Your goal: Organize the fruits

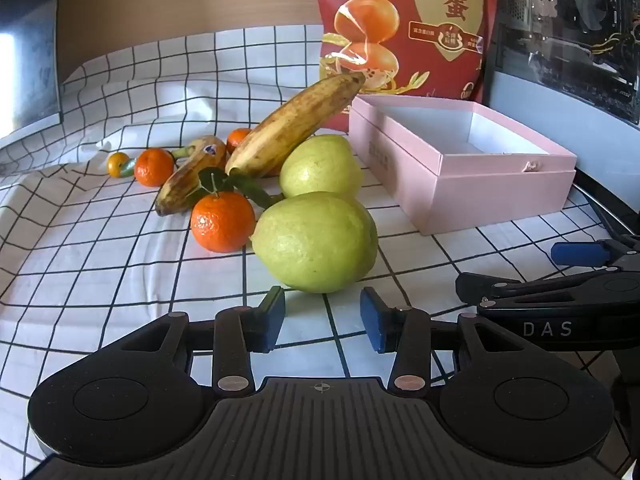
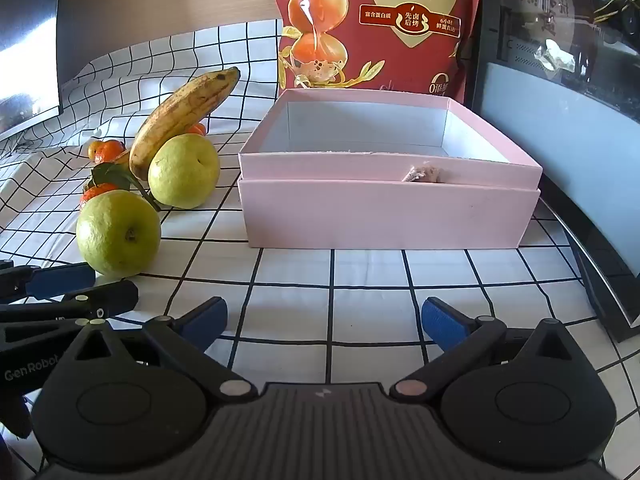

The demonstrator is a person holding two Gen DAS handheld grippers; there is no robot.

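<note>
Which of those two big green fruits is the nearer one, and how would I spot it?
Start at the open pink cardboard box on the checked tablecloth. Left of it lies a cluster of fruit; its front item is the nearer round green guava, directly ahead of the left gripper. Unlike the other green guava behind it, no spotted yellow banana leans on it.

Sunlit checked tablecloth (image 1: 100, 264), wooden wall (image 1: 180, 0)

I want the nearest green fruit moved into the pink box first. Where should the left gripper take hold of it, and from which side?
Grip the nearest green fruit across its widest middle, coming straight in from the front, where the left gripper already faces it. The fruit lies on its side, stem end toward the tangerine, so its rounded flanks probably suit the pads. The jaws look too narrow; open them first.
</note>
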